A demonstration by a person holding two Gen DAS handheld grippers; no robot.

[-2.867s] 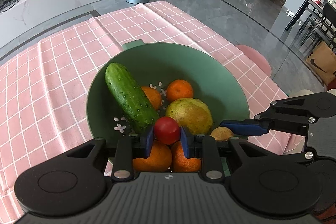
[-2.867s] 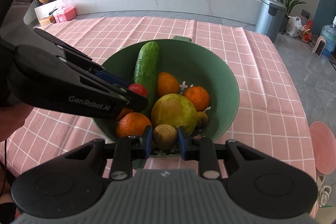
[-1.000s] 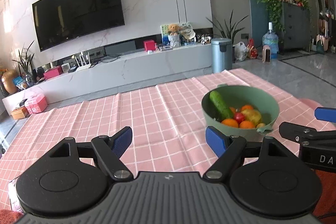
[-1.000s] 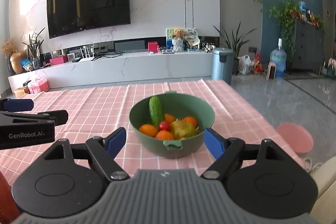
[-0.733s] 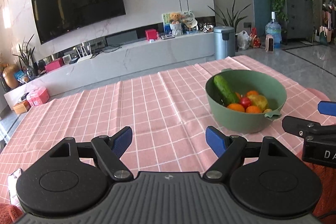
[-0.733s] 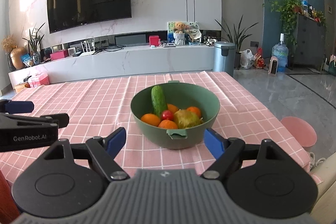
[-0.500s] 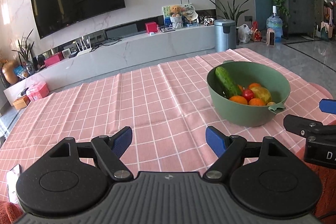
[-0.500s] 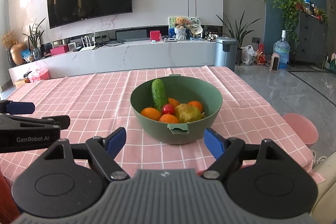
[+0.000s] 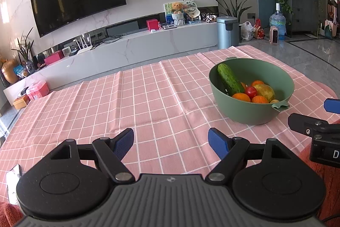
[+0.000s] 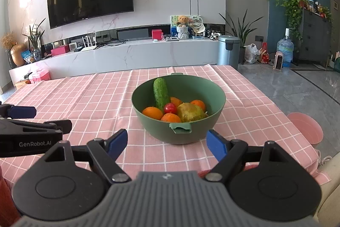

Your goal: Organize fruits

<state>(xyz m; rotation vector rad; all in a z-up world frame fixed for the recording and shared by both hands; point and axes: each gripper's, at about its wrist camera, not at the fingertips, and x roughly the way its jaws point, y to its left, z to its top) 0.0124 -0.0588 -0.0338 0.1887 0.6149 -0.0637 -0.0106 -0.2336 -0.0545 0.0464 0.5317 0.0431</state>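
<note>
A green bowl (image 10: 191,133) stands on the pink checked tablecloth (image 10: 85,99). It holds a cucumber (image 10: 160,93), a red tomato (image 10: 170,108), several oranges (image 10: 152,113) and a yellow-green pear (image 10: 189,112). The bowl also shows in the left wrist view (image 9: 244,112), to the right. My right gripper (image 10: 166,143) is open and empty, just in front of the bowl. My left gripper (image 9: 171,140) is open and empty over the cloth, left of the bowl.
A pink stool (image 10: 306,127) stands off the table's right edge. A white object (image 9: 13,176) lies at the table's near left corner. A TV wall, a low white cabinet and a bin (image 10: 228,50) lie beyond the table's far edge.
2.9 s ago both grippers were shut on fruit over the bowl, left on the tomato. Both are now open, empty and drawn back, and have since edged slightly closer.
</note>
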